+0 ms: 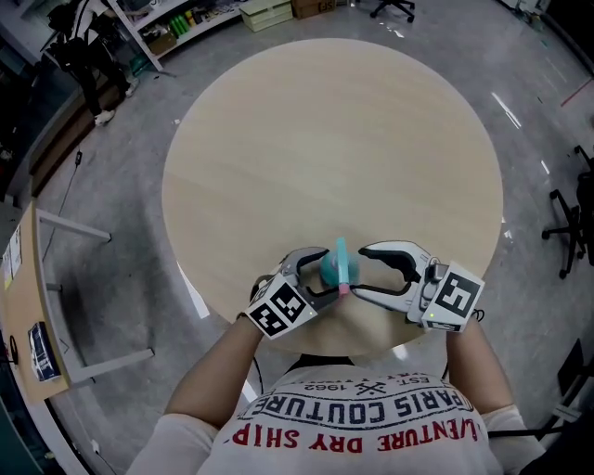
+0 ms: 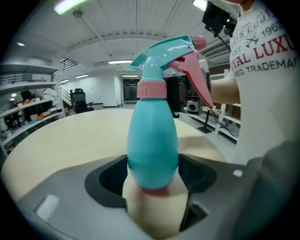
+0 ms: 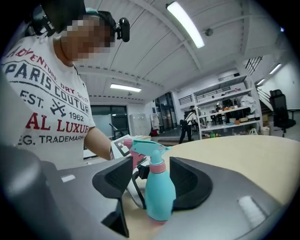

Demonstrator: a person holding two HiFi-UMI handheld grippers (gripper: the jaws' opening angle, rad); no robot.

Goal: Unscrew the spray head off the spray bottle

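A teal spray bottle (image 1: pixel 336 264) with a pink collar stands upright on the round beige table (image 1: pixel 334 139), near its front edge. In the left gripper view the bottle (image 2: pixel 152 145) fills the gap between the jaws, and its teal spray head (image 2: pixel 166 49) with the pink trigger (image 2: pixel 197 79) points right. My left gripper (image 1: pixel 329 276) is shut on the bottle's lower body. My right gripper (image 1: pixel 357 271) comes in from the right and stands open. In the right gripper view the bottle (image 3: pixel 159 190) sits between the wide jaws, touching neither pad, with its spray head (image 3: pixel 147 147) between them.
The table's front edge runs just below both grippers. Shelving (image 1: pixel 186 23) stands beyond the table at the back left. A side desk (image 1: pixel 28 306) is at the left and an office chair (image 1: pixel 571 232) at the right. My torso is close behind the grippers.
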